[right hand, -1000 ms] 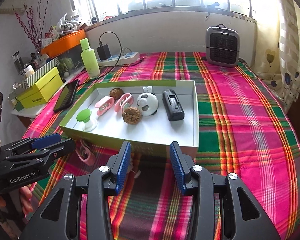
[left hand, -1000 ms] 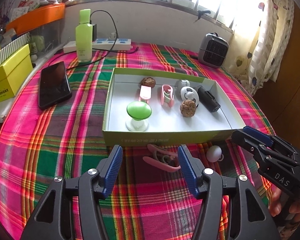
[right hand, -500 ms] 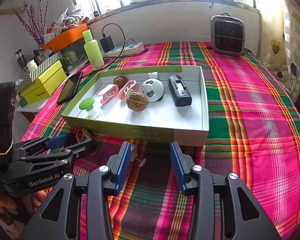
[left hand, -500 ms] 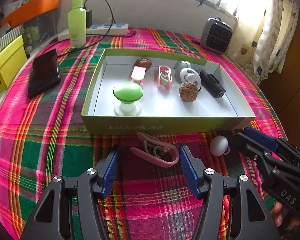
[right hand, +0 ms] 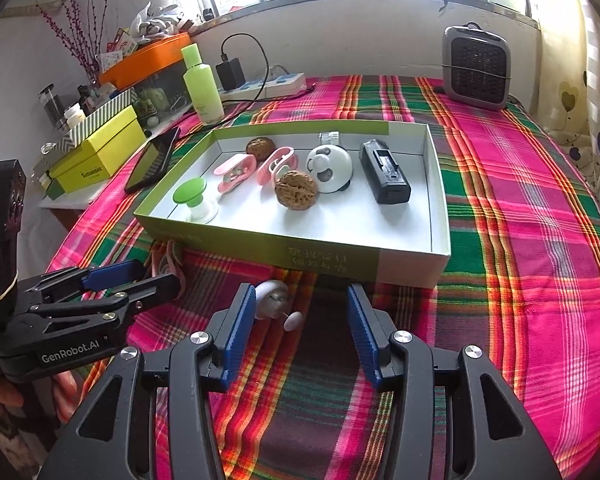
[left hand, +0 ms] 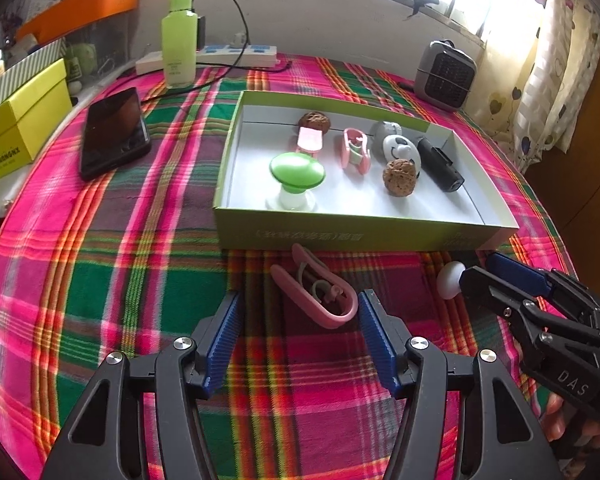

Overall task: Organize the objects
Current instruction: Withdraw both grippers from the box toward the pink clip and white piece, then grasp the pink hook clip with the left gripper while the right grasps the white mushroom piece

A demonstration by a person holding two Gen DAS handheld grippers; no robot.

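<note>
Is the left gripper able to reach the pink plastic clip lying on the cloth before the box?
Probably yes. The pink plastic clip lies just ahead of the open left gripper, with only bare tablecloth between them.

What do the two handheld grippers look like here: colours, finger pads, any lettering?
Both are black plastic frames with silver screws and ribbed blue pads on the jaws. The left gripper carries white "GenRobot.AI" lettering and a black block banded in yellow. The right gripper shows "DAS" in white.
</note>
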